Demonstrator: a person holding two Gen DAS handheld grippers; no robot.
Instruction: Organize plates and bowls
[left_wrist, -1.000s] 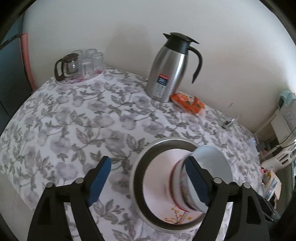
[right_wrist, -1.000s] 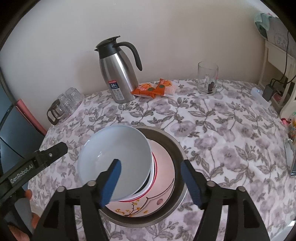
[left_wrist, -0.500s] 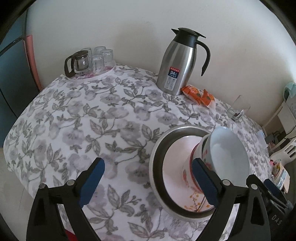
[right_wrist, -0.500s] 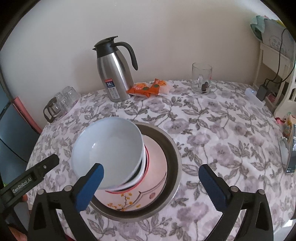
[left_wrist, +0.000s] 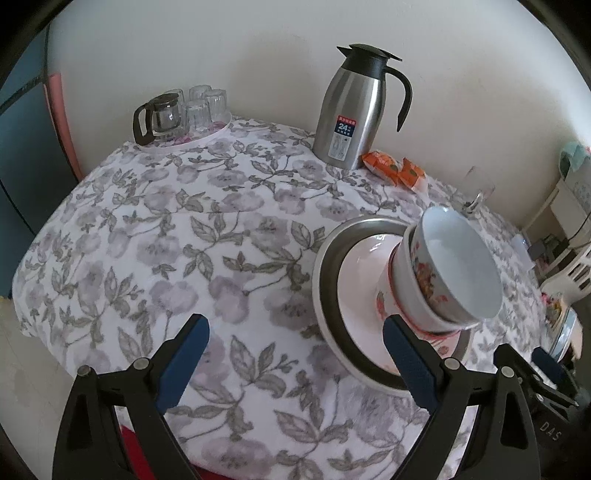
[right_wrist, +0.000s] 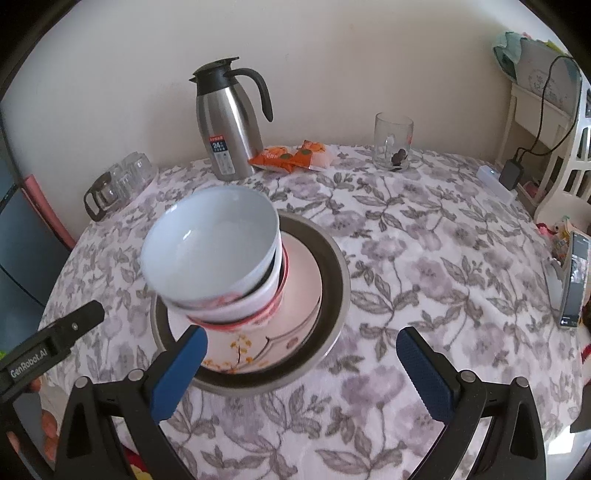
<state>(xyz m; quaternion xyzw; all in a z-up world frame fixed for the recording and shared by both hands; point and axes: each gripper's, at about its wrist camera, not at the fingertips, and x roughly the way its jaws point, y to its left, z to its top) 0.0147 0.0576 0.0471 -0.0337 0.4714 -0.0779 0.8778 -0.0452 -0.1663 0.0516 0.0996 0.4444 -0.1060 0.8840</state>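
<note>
Your left gripper (left_wrist: 295, 362) has its jaws spread wide, nothing between them, only floral tablecloth. Your right gripper (right_wrist: 301, 369) is the same: jaws wide apart, holding nothing.

The task stack sits on the worktop (left_wrist: 155, 236): a steel basin (right_wrist: 334, 258), a pink plate (right_wrist: 303, 284) with a branch pattern inside it, and on the plate nested bowls, the bottom one red-rimmed (right_wrist: 258, 312), topped by a white bowl (right_wrist: 210, 247) with a plain interior. The bowl stack leans, tilted, not level.

From your right jaws, the basin lies just ahead and to the left; the left blue pad overlaps its near rim in the picture, contact cannot be told. The space straight ahead between the jaws is mostly cloth.

From your left jaws, the steel basin (left_wrist: 325, 280) is ahead on the right, its plate (left_wrist: 364, 280) and the floral-sided white bowl (left_wrist: 454, 266) just beyond the right pad. The pad covers the plate's near part in the view; touching or not, cannot tell.

Far ahead near the wall: a steel thermos jug (right_wrist: 225, 129), orange snack packets (right_wrist: 288, 157) just right of it, a clear glass cup (right_wrist: 393, 142) further right, and a glass teapot with tumblers on a tray (left_wrist: 181, 114) to the far left. A phone (right_wrist: 572, 277) stands at the worktop's right edge.
</note>
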